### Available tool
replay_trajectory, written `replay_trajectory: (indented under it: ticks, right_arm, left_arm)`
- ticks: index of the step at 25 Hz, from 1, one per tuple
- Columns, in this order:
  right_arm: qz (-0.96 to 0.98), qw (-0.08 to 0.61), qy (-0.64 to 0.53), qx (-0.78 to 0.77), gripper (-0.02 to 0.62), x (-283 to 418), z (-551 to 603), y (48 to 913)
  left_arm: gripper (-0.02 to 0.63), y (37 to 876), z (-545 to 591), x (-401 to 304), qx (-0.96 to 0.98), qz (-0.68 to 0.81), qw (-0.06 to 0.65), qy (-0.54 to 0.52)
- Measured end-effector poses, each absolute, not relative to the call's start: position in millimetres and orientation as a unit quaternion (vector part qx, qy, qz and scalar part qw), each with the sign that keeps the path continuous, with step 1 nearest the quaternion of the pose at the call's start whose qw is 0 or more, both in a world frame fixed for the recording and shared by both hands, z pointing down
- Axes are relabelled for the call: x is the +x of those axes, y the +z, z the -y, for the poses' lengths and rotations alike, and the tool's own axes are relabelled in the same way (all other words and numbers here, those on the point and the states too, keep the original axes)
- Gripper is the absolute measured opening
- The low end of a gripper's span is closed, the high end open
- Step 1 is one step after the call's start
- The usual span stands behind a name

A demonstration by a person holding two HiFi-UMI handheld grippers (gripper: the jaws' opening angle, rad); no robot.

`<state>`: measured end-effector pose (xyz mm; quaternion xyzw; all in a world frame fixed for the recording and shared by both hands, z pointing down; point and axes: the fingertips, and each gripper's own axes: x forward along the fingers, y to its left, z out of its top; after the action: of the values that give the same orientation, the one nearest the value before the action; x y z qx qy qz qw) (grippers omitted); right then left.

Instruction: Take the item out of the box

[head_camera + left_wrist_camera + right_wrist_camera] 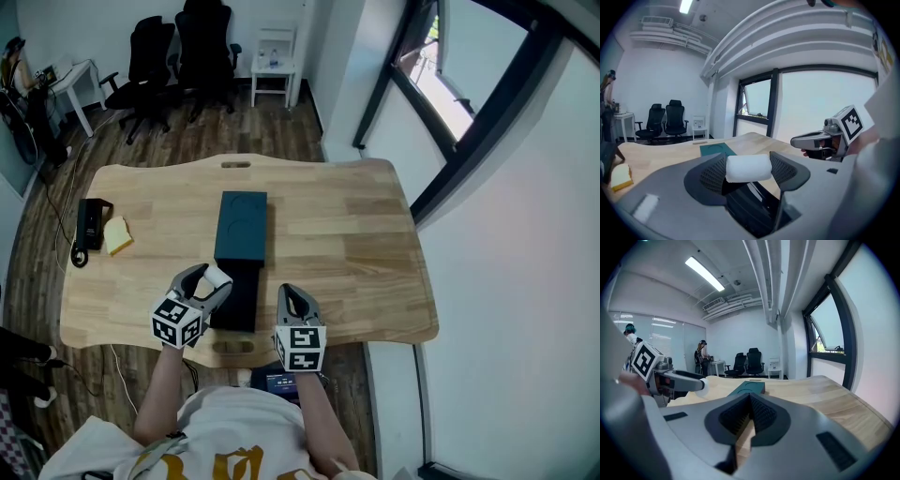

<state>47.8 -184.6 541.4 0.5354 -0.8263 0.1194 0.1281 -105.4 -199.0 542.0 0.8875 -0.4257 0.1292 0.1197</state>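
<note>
A small white block (748,168) sits pinched between the jaws of my left gripper (749,169), which is shut on it. In the head view that left gripper (210,278) hovers over the open black box base (234,298) near the table's front edge. The dark teal lid (241,228) lies just beyond the base and also shows as the lid (717,149) and the lid (747,388). My right gripper (289,294) is shut and empty, to the right of the base. Its own view shows its jaws pressed together (750,414) and the white block (704,384) at left.
A wooden table (356,244) carries a black device (91,223) and a yellow sponge-like piece (117,235) at its left. Office chairs (178,52) and a white side table (273,70) stand beyond. A wall and window frame run along the right.
</note>
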Motion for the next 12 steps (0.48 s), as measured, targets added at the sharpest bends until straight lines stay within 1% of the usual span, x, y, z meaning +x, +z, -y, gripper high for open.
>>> replay_trajectory:
  ticks: [5,12]
  right_arm:
    - [0.826,0.123,0.134,0.534,0.005,51,183,543]
    - [0.829,0.126,0.130,0.529,0.005,50,183,542]
  left_arm:
    - [0.296,523,199,-104,0.891,0.430,0.099,0.109]
    - [0.296,521,197,-96,0.901,0.409,0.095,0.105]
